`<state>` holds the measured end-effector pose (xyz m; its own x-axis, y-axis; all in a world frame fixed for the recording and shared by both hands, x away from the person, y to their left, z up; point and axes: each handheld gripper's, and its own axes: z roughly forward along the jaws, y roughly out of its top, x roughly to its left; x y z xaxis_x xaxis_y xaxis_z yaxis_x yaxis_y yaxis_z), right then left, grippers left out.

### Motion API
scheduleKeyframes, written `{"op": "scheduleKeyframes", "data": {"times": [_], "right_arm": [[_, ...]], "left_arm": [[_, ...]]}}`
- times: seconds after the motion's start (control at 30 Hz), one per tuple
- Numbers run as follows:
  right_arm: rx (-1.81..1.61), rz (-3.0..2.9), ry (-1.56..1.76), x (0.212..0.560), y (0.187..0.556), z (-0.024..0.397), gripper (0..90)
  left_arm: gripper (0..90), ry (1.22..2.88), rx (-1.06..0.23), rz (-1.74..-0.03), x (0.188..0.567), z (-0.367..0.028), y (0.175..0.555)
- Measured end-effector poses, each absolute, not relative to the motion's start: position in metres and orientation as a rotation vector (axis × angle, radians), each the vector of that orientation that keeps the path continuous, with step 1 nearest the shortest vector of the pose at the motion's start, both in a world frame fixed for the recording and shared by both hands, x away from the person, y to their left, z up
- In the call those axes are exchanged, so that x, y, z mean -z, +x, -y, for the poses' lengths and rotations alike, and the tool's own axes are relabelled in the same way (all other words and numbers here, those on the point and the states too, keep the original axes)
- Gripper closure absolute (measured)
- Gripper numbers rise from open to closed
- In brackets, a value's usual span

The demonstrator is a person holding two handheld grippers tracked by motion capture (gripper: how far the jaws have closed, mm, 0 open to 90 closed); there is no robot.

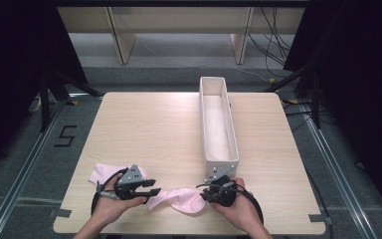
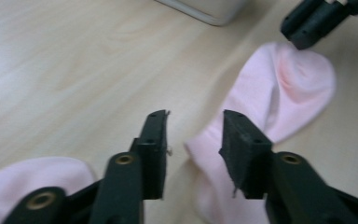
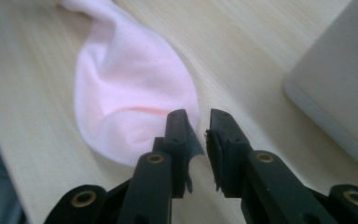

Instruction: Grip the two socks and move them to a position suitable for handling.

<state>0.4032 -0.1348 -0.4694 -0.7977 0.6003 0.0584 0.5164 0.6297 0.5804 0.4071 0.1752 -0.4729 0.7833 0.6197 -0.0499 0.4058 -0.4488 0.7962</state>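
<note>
Nearby, my left gripper [image 1: 154,187] and right gripper [image 1: 202,191], jaws spread, flank a pink sock [image 1: 179,199]; long white wooden box [image 1: 219,164] stands beyond.

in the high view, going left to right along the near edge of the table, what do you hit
pink sock behind the left hand → left claw → second pink sock → right claw → white box, just behind the right claw and running away across the table.
</note>
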Motion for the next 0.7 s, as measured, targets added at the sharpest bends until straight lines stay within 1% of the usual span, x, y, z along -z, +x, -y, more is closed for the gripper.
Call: {"op": "scheduleKeyframes", "data": {"times": [0.03,0.1,0.13,0.17,0.27,0.37,0.43,0.57,0.6,0.7], "right_arm": [[-0.883,-2.68,0.93,0.471,0.403,0.136,75.0],[-0.884,-2.667,0.953,0.468,0.399,0.135,74.5],[-0.887,-2.642,0.965,0.466,0.394,0.136,72.8],[-0.922,-2.628,0.925,0.466,0.394,0.136,72.3],[-0.944,-2.607,0.885,0.458,0.387,0.134,71.5],[-0.983,-2.576,0.871,0.454,0.381,0.129,71.5],[-0.98,-2.585,0.874,0.453,0.377,0.124,71.3],[-0.877,-2.666,0.881,0.47,0.377,0.116,69.4],[-0.861,-2.684,0.952,0.47,0.375,0.115,69.1],[-0.833,-2.698,0.947,0.475,0.375,0.116,68.3]], "left_arm": [[53.3,2.064,-0.377,-0.79,0.469,-0.178,0.407],[53.2,2.07,-0.403,-0.777,0.466,-0.18,0.406],[53.4,2.054,-0.441,-0.774,0.462,-0.181,0.402],[53.8,2.071,-0.458,-0.761,0.46,-0.181,0.399],[55.0,2.105,-0.44,-0.715,0.461,-0.18,0.397],[56.6,2.097,-0.421,-0.736,0.466,-0.177,0.399],[58.1,2.127,-0.417,-0.727,0.473,-0.174,0.405],[59.0,2.198,-0.403,-0.72,0.487,-0.158,0.419],[59.6,2.225,-0.4,-0.707,0.489,-0.156,0.42],[60.0,2.271,-0.403,-0.699,0.494,-0.153,0.42]]}}
